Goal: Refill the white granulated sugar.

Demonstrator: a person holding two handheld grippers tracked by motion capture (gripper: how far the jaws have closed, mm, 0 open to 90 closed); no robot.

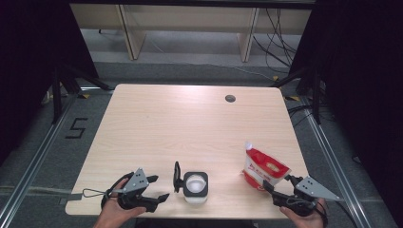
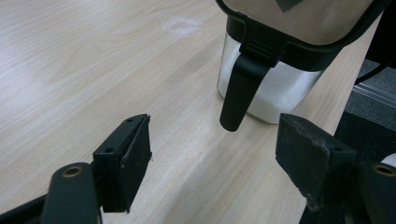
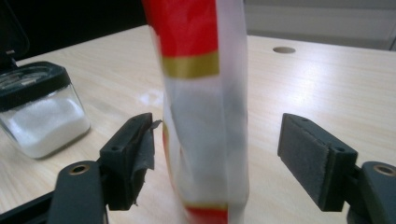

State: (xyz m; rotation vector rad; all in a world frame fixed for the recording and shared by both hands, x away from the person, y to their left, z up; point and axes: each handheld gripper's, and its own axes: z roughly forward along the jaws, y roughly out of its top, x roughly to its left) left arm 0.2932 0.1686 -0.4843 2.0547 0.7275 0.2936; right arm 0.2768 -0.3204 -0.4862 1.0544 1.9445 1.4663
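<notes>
Near the table's (image 1: 190, 118) front edge, a red-and-white pouch (image 1: 263, 169) stands between the right gripper's (image 1: 278, 189) parted jaws, unpinched; the left gripper (image 1: 159, 187), jaws apart, faces a sugar jar (image 1: 196, 186). Bare tabletop stretches beyond both.

Table (image 1: 190, 123): light wood-grain top, rounded corners. Round grommet hole (image 1: 230, 98) near far right edge, also seen in right gripper view (image 3: 284, 49). Faint white smudge on wood (image 2: 180, 24). Floor (image 1: 190, 47): grey, beyond far edge. Pale wooden frame legs (image 1: 130, 31) stand on it, behind table. Black cables (image 1: 278, 42) hang and run across floor far right. Black tripod legs (image 1: 64, 83) left of table, another set right (image 1: 309, 78). Metal rail (image 1: 33, 161) along left side, "5" marked (image 1: 76, 128) on floor beside it. Black curtains both sides.
</notes>
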